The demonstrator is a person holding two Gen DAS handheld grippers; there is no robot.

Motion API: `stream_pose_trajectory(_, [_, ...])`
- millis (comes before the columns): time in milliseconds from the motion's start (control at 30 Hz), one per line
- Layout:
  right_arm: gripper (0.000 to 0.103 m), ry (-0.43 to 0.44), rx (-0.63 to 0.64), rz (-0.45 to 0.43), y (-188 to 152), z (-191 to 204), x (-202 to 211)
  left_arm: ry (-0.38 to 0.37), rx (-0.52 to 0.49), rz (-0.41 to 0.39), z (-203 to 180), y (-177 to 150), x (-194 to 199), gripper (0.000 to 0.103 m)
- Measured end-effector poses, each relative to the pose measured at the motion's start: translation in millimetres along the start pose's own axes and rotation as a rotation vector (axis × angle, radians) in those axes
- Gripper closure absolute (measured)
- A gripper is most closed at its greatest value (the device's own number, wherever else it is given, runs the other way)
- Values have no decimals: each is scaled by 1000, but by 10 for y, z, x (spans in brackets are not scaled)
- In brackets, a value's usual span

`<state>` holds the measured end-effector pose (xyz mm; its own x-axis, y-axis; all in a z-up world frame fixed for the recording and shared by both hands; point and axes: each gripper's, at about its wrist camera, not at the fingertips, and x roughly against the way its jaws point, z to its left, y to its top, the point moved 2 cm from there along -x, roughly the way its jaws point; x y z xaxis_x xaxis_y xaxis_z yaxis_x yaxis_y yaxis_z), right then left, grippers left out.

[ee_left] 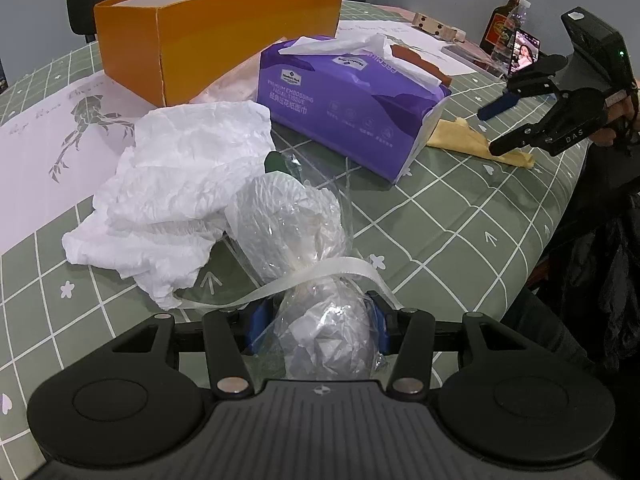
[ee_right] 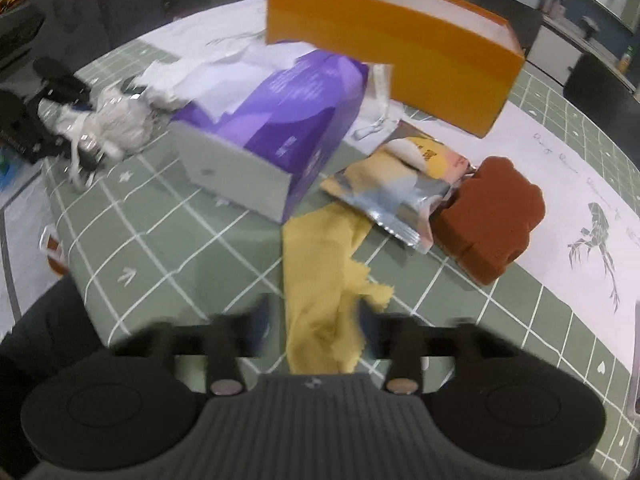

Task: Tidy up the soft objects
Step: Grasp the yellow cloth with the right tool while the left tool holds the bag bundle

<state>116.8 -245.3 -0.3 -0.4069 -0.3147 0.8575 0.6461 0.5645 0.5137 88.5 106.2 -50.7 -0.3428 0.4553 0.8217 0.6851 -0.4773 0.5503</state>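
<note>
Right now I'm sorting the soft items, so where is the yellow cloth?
In the right wrist view, the yellow cloth lies on the table between the right gripper fingers, just before the purple tissue pack.

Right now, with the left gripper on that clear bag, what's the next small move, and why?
Probably lift the clear bag toward the orange box: the left gripper already pinches it below its ribbon, and the box stands open behind the tissue pack.

Ribbon-tied clear bundle (ee_left: 316, 280) beside crumpled tissue (ee_left: 176, 200)
</note>
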Motion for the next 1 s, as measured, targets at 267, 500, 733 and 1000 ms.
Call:
stream_pose_trajectory(267, [40,-42,-11,48,95,-51,-324,33,3,16,-3,41,-49,39])
stream_pose_trajectory(500, [101,-8,-25,57,157,-88,-329,40,14,-5,-9,109,-118,51])
stream_pose_trajectory(733, [102,85,29,63,129,199,-240,-11,-21,-25,-227,147,-113,58])
stream_pose_trajectory(1000, [102,143,88,102,133,395,-39,-88,-106,-58,-625,265,68,58])
